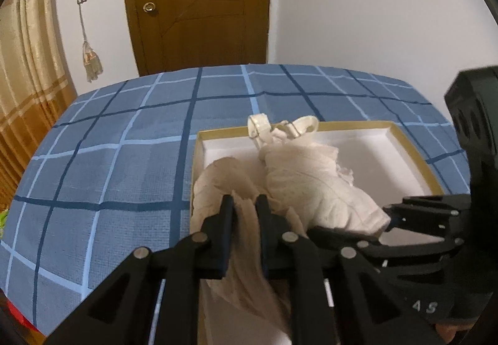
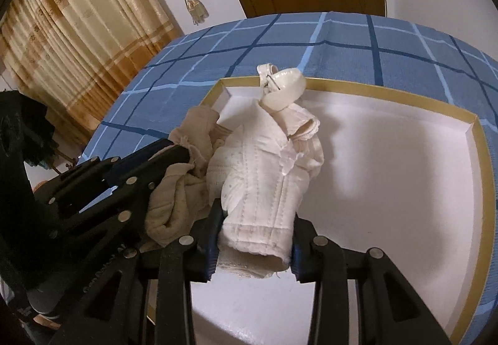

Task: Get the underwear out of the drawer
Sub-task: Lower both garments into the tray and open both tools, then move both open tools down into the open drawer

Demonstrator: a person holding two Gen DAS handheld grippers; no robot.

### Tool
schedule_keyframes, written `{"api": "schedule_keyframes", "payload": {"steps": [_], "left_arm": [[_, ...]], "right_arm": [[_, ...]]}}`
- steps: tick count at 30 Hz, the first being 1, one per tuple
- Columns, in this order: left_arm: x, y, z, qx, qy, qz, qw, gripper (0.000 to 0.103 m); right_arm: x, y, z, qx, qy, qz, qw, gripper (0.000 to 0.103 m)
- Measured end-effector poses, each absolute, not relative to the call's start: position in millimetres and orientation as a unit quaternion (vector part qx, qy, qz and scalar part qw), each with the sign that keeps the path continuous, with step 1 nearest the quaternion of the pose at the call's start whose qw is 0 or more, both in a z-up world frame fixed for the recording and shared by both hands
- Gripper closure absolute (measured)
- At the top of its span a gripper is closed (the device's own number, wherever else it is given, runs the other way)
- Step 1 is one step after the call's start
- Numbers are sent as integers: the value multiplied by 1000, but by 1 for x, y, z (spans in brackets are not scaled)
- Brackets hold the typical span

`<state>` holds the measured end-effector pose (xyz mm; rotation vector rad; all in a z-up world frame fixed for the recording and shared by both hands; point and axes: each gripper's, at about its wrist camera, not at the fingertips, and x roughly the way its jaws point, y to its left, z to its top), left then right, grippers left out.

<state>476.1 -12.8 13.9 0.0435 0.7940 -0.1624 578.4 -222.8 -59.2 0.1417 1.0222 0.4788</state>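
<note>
A shallow white box with a gold rim (image 1: 358, 124) (image 2: 389, 92) lies on the blue checked bedcover. My left gripper (image 1: 246, 205) is shut on a crumpled beige piece of underwear (image 1: 214, 180) at the box's left edge; in the right wrist view that gripper (image 2: 174, 155) comes in from the left with the beige cloth (image 2: 177, 189) bunched around it. My right gripper (image 2: 256, 229) is shut on a white padded undergarment (image 2: 264, 177) whose looped straps (image 2: 283, 86) rest on the far rim. In the left wrist view the right gripper (image 1: 389, 220) holds the white garment (image 1: 311, 177) from the right.
The blue checked bedcover (image 1: 109, 158) spreads wide to the left of and beyond the box. Behind it are a brown wooden door (image 1: 199, 2), a white wall with a tassel on a hook (image 1: 90, 58), and gold curtains (image 2: 77, 33) at the left.
</note>
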Motion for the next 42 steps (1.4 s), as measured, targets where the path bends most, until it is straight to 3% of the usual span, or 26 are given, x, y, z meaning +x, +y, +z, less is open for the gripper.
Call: {"api": "schedule_keyframes", "payload": {"steps": [3, 5, 7, 14, 19, 24, 34, 38, 42], "left_arm": [[473, -8, 14, 9, 391, -71, 918, 77], [468, -1, 14, 4, 399, -61, 915, 44], [459, 11, 15, -7, 402, -51, 914, 26], [433, 16, 16, -4, 395, -55, 917, 25], [417, 21, 20, 8, 378, -27, 925, 25], [400, 26, 25, -5, 369, -19, 929, 12], [346, 7, 33, 32, 345, -32, 937, 11], [324, -1, 33, 38, 339, -34, 940, 4], [305, -8, 29, 44, 336, -40, 940, 4]], "right_arm": [[578, -228, -64, 83, 487, 224, 840, 54], [576, -235, -68, 107, 498, 221, 832, 47], [570, -242, -70, 127, 499, 223, 828, 47], [538, -251, -60, 135, 479, 222, 839, 46], [502, -237, -39, 78, 428, 215, 874, 46], [473, -238, -26, 95, 393, 217, 888, 46], [402, -257, -20, 152, 383, 230, 882, 46], [373, -271, -16, 160, 378, 217, 886, 46], [353, -283, -20, 170, 368, 199, 892, 46]]}}
